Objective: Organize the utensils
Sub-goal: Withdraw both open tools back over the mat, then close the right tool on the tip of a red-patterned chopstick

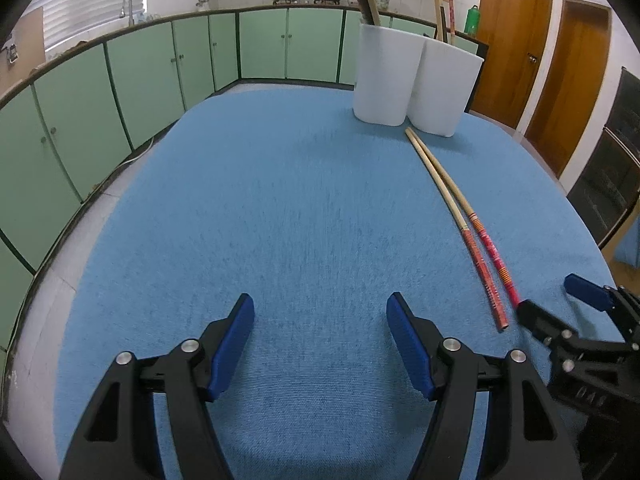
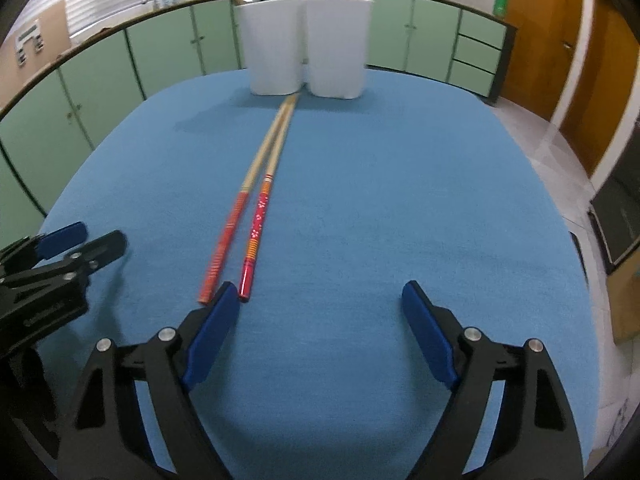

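Blue cloth (image 1: 280,200) covers table; green cabinets (image 1: 160,68) behind. Two chopsticks (image 2: 260,200) lie side by side on cloth, tips near two white holders (image 2: 308,48), red ends just beside right gripper's (image 2: 320,300) left pad. Left gripper (image 1: 320,308) jaws apart, empty. Right jaws apart, nothing clamped

Tablecloth (image 2: 360,200): matt blue woven cloth. Chopsticks (image 2: 262,200): bare wood, glossy red painted handles. Holders (image 2: 308,46): smooth white plastic.
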The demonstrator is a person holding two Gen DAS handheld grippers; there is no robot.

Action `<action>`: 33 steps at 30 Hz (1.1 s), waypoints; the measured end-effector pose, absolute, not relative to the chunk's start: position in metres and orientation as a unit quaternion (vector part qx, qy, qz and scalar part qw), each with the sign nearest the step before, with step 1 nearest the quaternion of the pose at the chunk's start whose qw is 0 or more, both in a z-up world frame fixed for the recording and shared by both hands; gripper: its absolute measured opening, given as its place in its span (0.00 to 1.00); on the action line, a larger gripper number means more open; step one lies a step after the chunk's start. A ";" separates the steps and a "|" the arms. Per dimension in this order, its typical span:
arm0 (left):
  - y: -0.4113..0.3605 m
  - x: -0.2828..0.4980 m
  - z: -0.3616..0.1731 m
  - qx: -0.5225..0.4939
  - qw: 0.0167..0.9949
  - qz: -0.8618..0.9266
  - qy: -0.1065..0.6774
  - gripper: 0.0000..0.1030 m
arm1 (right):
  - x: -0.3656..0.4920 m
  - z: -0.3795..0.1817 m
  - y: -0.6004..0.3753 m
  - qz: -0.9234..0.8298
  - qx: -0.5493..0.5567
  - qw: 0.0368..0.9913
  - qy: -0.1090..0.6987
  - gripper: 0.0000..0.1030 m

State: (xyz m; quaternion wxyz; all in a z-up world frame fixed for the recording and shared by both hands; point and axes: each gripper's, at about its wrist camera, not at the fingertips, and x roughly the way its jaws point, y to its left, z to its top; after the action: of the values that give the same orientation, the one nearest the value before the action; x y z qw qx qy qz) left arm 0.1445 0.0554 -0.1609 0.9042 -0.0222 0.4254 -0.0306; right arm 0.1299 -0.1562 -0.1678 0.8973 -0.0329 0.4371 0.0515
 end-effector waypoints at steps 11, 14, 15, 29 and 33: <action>0.054 0.143 -0.160 -0.018 0.906 -0.027 0.422 0.66 | 0.125 -0.168 -0.145 0.105 -0.018 0.895 0.434 0.61; 0.054 0.143 -0.160 -0.018 0.906 -0.027 0.422 0.66 | 0.127 -0.170 -0.144 0.103 -0.019 0.894 0.435 0.52; 0.054 0.143 -0.160 -0.017 0.906 -0.027 0.423 0.66 | 0.127 -0.170 -0.144 0.103 -0.019 0.894 0.435 0.51; 0.039 0.142 -0.157 -0.006 0.907 -0.038 0.420 0.66 | 0.129 -0.169 -0.149 0.114 -0.008 0.895 0.431 0.05; 0.030 0.141 -0.156 -0.005 0.906 -0.046 0.420 0.66 | 0.126 -0.167 -0.164 0.102 -0.003 0.898 0.429 0.05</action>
State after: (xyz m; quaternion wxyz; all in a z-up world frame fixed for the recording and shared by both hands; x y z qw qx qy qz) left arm 0.1405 0.0301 -0.1562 0.9062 -0.0047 0.4204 -0.0460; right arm 0.1261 -0.1639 -0.1667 0.8976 -0.0027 0.4289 0.1017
